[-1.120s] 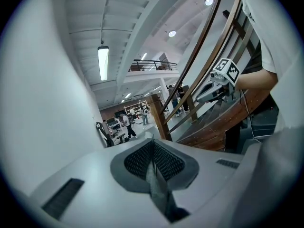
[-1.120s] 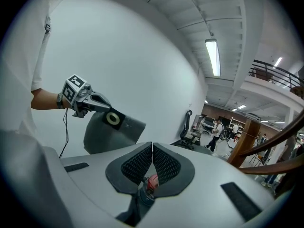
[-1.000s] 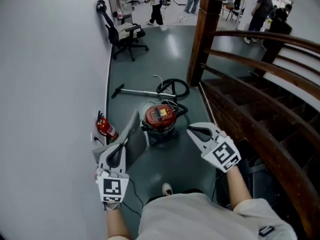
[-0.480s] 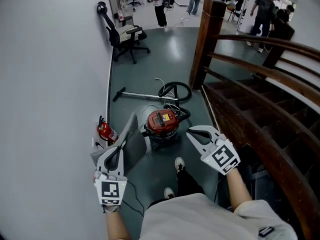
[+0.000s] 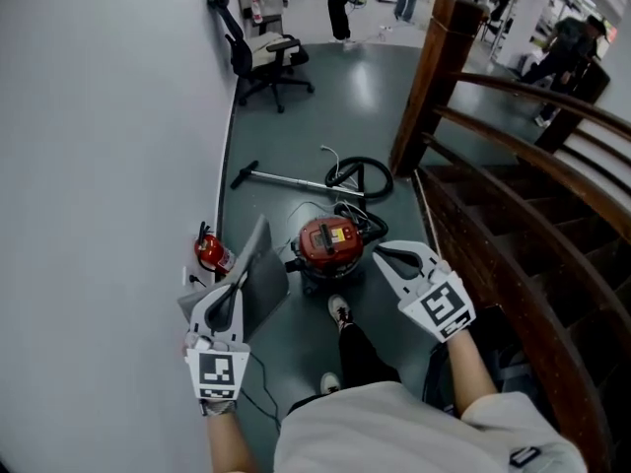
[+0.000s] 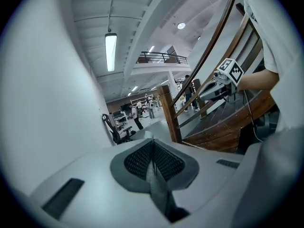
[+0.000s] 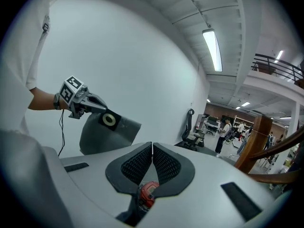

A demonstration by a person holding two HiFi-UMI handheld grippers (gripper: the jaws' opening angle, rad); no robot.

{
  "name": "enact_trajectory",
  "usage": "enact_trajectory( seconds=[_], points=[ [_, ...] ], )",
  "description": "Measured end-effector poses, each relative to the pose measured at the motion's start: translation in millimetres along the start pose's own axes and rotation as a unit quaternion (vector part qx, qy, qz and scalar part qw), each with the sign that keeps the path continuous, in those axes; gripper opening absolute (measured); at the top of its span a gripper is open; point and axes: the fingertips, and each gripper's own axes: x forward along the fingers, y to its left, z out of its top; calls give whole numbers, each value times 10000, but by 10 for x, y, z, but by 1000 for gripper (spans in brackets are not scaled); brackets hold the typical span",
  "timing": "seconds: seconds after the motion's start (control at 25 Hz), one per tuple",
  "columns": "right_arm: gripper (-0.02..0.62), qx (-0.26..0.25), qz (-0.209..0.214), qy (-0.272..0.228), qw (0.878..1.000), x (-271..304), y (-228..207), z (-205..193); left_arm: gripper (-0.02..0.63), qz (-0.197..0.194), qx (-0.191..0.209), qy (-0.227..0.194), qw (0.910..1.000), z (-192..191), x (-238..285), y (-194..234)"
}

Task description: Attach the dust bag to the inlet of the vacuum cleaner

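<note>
– Dust bag (image 5: 262, 272): location?
– In the left tongs (image 5: 240, 282), its thin edge (image 6: 155, 180) pinched between the closed jaws. In the head view it sits left of the red vacuum cleaner (image 5: 330, 244) on the floor (image 5: 296, 136).
– Orientation?
– Flat sheet, long axis running forward past the jaw tips. Round collar (image 7: 110, 119) faces the right tongs (image 5: 379, 253).
– Right tongs?
– Jaws together, gripping nothing.

Left gripper (image 5: 237, 289) clamps grey dust bag (image 5: 266, 276); red vacuum cleaner (image 5: 329, 243) beside right gripper (image 5: 383, 255).

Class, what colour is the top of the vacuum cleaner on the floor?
Red. The vacuum cleaner shows best in the head view.
</note>
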Motion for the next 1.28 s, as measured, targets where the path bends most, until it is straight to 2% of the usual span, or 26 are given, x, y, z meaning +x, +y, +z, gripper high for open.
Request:
enact_trajectory(
  seconds=[0.56,0.76,1.0,1.28],
  points=[
    [29,41,348,291,9990,1048,-575,-298,12,308,-311,505,9978,-502,784,544],
    [29,60,487,375,9981,1391,-659,-444,12,489,-458,667,9955,-677,1002,790],
    [29,156,750,462,9960,1844,-669,-641,12,614,-454,898,9930,-953,1229,969],
    [29,449,862,593,9935,2360,-713,-973,11,848,-689,934,9896,-1339,1503,1070]
  ],
)
